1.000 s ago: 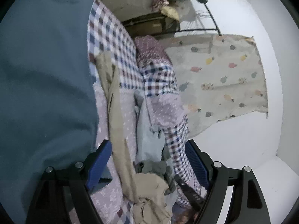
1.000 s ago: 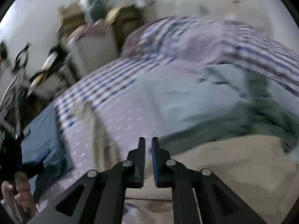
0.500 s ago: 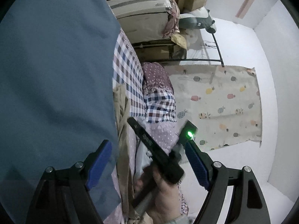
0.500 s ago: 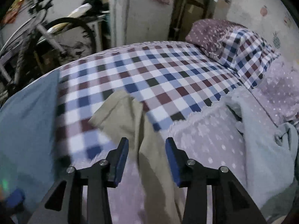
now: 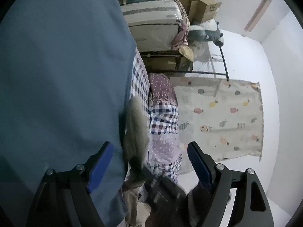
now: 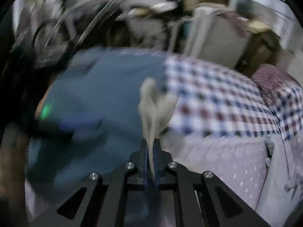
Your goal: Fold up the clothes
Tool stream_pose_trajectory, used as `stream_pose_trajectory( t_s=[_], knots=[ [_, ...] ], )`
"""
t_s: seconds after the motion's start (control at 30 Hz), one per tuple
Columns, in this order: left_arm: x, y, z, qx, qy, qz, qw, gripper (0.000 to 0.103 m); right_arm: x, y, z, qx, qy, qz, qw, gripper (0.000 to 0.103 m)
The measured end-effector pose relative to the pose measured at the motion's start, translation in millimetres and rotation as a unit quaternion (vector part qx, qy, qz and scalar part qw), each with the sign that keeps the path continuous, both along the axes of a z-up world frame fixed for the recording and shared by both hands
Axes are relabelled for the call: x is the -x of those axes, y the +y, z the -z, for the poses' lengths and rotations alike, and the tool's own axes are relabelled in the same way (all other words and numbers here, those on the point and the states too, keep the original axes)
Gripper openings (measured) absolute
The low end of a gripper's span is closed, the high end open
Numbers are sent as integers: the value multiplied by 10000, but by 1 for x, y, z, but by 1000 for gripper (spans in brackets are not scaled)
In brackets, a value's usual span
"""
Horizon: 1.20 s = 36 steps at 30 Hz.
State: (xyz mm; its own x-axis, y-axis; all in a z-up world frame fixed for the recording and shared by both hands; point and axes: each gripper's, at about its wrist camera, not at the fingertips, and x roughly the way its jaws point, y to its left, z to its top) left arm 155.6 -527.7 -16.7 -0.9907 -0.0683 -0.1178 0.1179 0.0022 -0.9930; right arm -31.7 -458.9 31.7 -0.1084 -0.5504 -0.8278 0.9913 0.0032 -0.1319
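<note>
Bed: checked bedsheet (image 6: 217, 98) in blue, red and white covers the surface ahead of both grippers, with a lilac dotted blanket (image 6: 223, 162) lying nearer, to the right of the right fingers.
Right gripper (image 6: 150, 147): fingers are narrow, pressed together on a strip of beige garment (image 6: 155, 109); the view is blurred by motion.
Beige garment: rises from between the right fingers and spreads into two lobes just beyond the tips, over the line where blue cloth meets checked sheet; in the left wrist view it (image 5: 135, 130) hangs as a long band between the left fingers, nearer the left one.
Left gripper (image 5: 149, 162): fingers stand wide apart with blue pads (image 5: 100, 164), gripping nothing.
Blue garment (image 5: 56, 85): fills the area left of the left fingers, its edge passing just beside the left pad; in the right wrist view it (image 6: 94, 98) lies left of and beyond the fingers.
Green light (image 6: 46, 110): glows far left of the right fingers, on a dark blurred shape.
Pillows: a maroon dotted pillow (image 5: 161, 87) sits well beyond the left fingers, a checked one (image 5: 163, 119) nearer.
Wall cloth: a fruit-print sheet (image 5: 223, 117) hangs beyond the right finger of the left gripper.
Far back: a mattress on edge (image 5: 151, 32) and cardboard boxes (image 5: 198, 7).
</note>
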Motion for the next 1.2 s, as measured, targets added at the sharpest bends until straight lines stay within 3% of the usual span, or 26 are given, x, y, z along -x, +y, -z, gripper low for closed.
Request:
stream_pose_trajectory(
  t_s=[0.03,0.1,0.13,0.27,0.33,0.47,0.57,0.63,0.73,0.83,1.0,1.2],
  knots=[
    [-2,-2,1,-24,11,-28,10000,84,-7,3,4,-178,-46,-167,9997,12],
    [-7,-6,4,-100,72,-81,9999,84,-9,5,3,-306,-377,-296,9984,37],
    [-7,-7,6,-149,107,-99,9998,84,-5,5,-2,-163,-532,-258,9981,42],
    [-10,-9,12,-298,197,-168,9992,84,29,-5,-22,526,-1262,238,9903,51],
    [-10,-10,13,-336,205,-203,9990,84,41,-17,-23,651,-1247,499,9888,53],
    [-12,-12,14,-384,177,-296,9987,84,41,-56,-4,180,-976,654,9929,52],
    [-15,-14,17,-446,180,-368,9982,84,23,-74,8,-71,-694,344,9970,49],
    [-15,-14,18,-476,191,-367,9980,84,17,-83,15,-216,-571,216,9979,40],
    [-14,-15,18,-468,164,-345,9982,84,6,-77,17,-186,-287,81,9994,8],
    [-15,-15,17,-472,153,-361,9981,84,-8,-62,6,-30,12,134,9999,6],
    [-11,-11,11,-311,58,-269,9991,84,4,-7,-59,976,296,765,9918,6],
    [7,5,-2,-101,90,53,9999,84,34,103,-161,2134,604,1686,9604,6]
  ],
)
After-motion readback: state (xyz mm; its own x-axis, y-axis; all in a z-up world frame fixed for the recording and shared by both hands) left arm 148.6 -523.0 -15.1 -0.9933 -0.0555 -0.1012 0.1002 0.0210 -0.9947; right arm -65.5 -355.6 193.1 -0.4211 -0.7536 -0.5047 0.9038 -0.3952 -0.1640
